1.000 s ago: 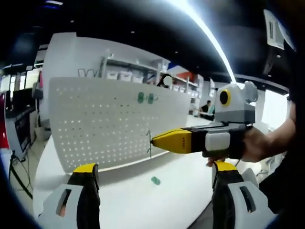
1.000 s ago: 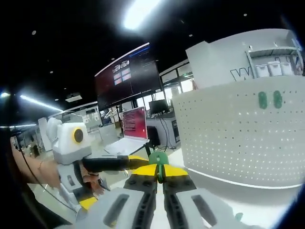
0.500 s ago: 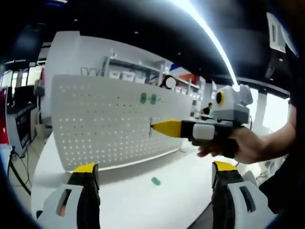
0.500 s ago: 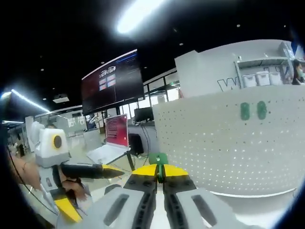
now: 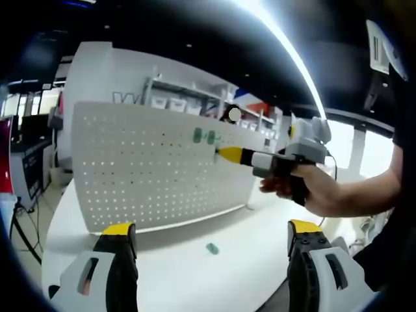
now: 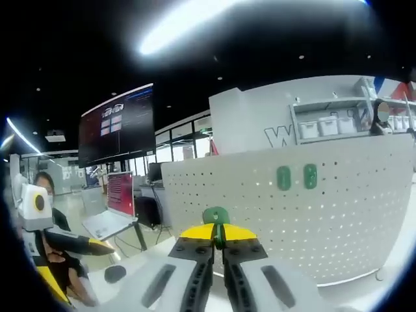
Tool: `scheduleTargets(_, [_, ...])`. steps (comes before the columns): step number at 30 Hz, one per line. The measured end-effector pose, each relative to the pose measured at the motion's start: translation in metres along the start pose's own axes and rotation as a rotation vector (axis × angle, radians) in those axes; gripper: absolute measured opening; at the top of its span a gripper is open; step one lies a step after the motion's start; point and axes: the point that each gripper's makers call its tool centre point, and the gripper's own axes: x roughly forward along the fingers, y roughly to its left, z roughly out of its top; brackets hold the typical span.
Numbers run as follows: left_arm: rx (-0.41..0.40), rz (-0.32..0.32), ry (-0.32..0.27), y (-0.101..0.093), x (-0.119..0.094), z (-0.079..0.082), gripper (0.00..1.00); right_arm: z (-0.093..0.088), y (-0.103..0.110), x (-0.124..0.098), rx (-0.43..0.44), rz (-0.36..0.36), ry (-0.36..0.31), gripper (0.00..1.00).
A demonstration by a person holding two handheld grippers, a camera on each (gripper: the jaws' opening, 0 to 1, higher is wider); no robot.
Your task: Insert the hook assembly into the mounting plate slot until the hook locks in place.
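A white pegboard mounting plate stands upright on the white table, with two green hooks fixed near its top. My right gripper is shut on a green hook whose head sticks up above the yellow tips. In the left gripper view the right gripper reaches in from the right, its tip close to the plate just under the two fixed hooks. My left gripper is open, low over the table, nothing between its jaws. A loose green hook lies on the table.
The white table runs in front of the plate. A person's hand holds the right gripper. Shelving with bins stands behind the plate. A dark wall screen and a laptop are at the left of the right gripper view.
The right gripper has risen and moved toward the plate with its hook, ending just under the two fixed hooks. The left gripper has stayed where it was.
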Motion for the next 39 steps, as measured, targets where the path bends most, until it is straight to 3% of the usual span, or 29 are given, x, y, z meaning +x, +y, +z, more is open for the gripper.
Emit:
scheduleTargets(13, [-0.021, 0.023, -0.004, 0.009, 0.001, 0.002, 0.97, 0.012, -0.041, 0.014, -0.008, -0.081, -0.037, 0.0])
scheduleTargets(27, [-0.04, 0.004, -0.013, 0.002, 0.005, 0.007, 0.96, 0.021, -0.063, 0.018, -0.024, -0.12, -0.045, 0.0])
scheduleTargets(30, [-0.083, 0.011, -0.037, 0.007, 0.001, 0.011, 0.96, 0.021, -0.067, 0.016, -0.023, -0.13, -0.044, 0.0])
scheduleTargets(39, [-0.077, 0.062, -0.047, 0.021, -0.006, 0.011, 0.98, 0.021, -0.081, 0.024, -0.037, -0.147, -0.053, 0.0])
